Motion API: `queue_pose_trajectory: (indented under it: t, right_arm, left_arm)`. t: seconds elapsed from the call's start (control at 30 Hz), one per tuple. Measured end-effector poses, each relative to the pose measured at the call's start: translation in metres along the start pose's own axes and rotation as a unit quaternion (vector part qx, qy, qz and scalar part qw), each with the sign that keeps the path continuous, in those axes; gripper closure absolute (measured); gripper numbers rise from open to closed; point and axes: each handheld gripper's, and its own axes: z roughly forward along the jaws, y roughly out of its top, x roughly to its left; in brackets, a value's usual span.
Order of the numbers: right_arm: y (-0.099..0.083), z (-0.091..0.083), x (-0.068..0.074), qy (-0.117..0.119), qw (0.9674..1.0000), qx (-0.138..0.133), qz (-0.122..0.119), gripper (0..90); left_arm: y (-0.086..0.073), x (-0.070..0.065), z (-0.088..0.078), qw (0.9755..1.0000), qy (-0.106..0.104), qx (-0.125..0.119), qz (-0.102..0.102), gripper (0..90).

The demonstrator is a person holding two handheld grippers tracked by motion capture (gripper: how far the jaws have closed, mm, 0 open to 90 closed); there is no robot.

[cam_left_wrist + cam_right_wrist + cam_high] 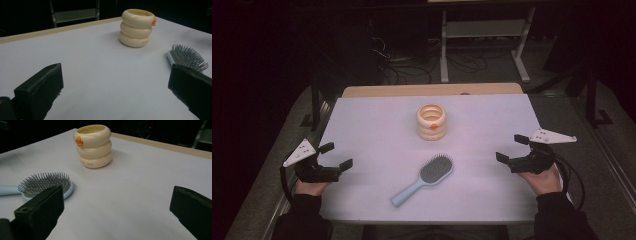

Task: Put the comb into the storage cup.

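Open grippers flank cup; its print unreadable.

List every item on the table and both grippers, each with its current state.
hairbrush: lying flat on the table, bristles up, handle toward the person, untouched.
cream holder: upright behind the brush, open at the top, small orange knob on its side.
left gripper: open, nothing between its jaws, at the table's left edge.
right gripper: open, nothing between its jaws, at the right edge.

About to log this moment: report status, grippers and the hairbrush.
Left gripper open, empty. Right gripper open, empty. Hairbrush lies bristles up between them, untouched. Cream ringed holder stands beyond, clear of both.
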Motion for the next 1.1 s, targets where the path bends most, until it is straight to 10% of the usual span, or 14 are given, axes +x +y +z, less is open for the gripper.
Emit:
queue_pose_trajectory:
  t: [1.1]
  right_arm:
    - [0.000, 0.000, 0.004, 0.015, 0.9999, 0.001, -0.005, 0.0]
  left_arm:
    - [0.014, -0.005, -0.003, 0.9993, -0.001, 0.034, 0.014, 0.0]
